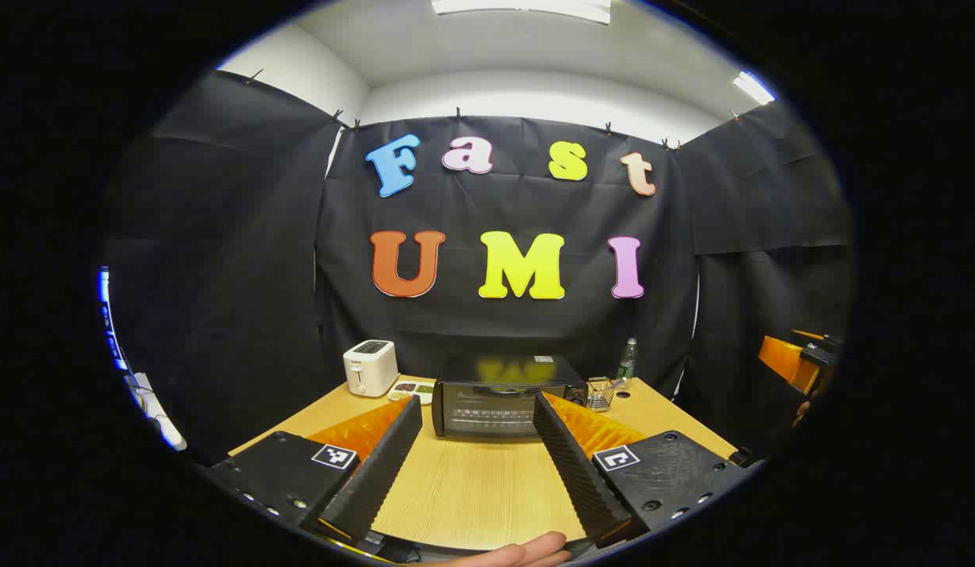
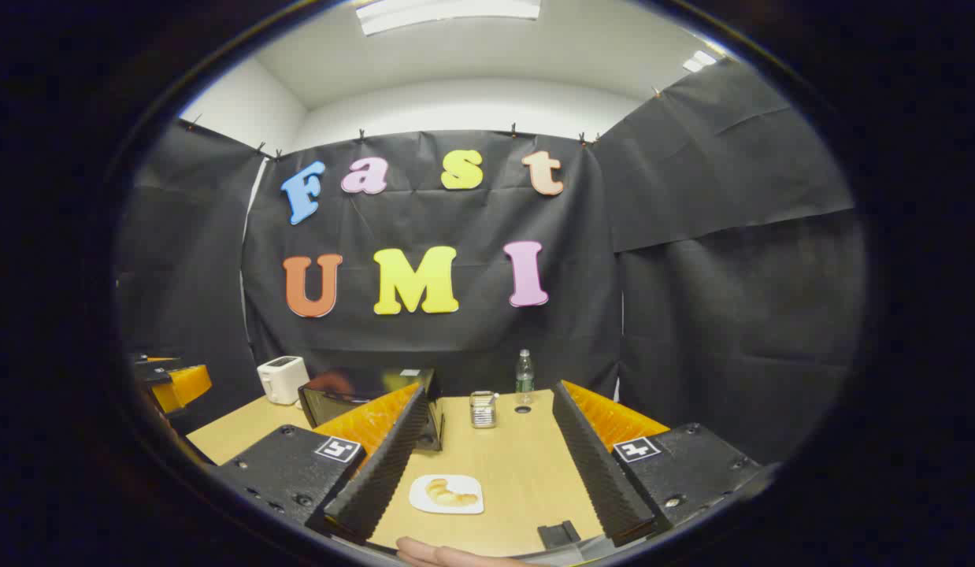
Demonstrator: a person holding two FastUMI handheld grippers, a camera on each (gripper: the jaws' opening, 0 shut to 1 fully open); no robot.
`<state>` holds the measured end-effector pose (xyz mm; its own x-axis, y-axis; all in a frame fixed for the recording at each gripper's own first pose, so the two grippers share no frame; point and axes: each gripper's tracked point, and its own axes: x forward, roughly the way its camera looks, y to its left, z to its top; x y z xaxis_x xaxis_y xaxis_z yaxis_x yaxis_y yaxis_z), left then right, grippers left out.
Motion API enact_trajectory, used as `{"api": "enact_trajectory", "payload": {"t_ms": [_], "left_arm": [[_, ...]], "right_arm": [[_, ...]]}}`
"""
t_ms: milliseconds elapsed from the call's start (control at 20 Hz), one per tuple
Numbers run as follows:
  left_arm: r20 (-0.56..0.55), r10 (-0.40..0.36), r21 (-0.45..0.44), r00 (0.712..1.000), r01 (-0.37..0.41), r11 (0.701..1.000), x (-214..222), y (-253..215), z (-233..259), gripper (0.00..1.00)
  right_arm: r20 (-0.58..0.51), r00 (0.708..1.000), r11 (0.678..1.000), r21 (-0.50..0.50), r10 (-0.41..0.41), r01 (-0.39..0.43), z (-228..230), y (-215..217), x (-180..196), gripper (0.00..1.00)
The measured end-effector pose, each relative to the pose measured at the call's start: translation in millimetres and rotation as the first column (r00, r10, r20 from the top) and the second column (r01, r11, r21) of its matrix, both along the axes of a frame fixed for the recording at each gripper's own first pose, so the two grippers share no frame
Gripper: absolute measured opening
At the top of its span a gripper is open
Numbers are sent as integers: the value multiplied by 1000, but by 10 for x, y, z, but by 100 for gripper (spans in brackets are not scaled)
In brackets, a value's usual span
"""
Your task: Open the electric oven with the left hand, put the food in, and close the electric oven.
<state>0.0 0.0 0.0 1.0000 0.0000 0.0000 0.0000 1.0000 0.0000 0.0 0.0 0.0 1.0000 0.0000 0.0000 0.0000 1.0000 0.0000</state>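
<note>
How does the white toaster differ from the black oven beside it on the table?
The toaster is white, small and upright; the oven is black, wider and lower. The toaster has slots on top; the oven has a front door, which is closed. Both stand at the back of the wooden table.

Oven [image 2: 369, 398] partly hidden behind right tool's [image 2: 487, 465] left finger. Oven panel markings [image 1: 487, 409] ahead of left tool [image 1: 476, 457] too small to tell. Other tool [image 1: 798, 358] cut off at edge.
</note>
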Motion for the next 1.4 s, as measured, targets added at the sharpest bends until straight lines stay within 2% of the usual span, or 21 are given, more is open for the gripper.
{"api": "enact_trajectory", "payload": {"t_ms": [650,850,1000,1100,1250,1400], "left_arm": [[68,-13,3,998,13,1000,139,8,154,94],[94,-32,42,995,28,999,511,-31,153,93],[55,-65,49,996,62,997,864,-125,80,94],[45,-104,57,994,101,993,1078,-252,104,93],[44,-84,106,995,79,991,1475,-296,81,94],[3,-120,131,993,119,984,1974,-450,-160,95]], "right_arm": [[13,999,999,18,37,-37,-43,-13,12,100],[30,997,998,24,65,-66,-17,10,20,100],[62,995,996,29,79,-81,6,-9,-25,100],[72,995,997,26,68,-70,-5,-83,-35,100],[81,995,998,13,55,-56,-6,-181,-64,100],[92,995,999,21,43,-45,-38,-284,-69,99]]}}
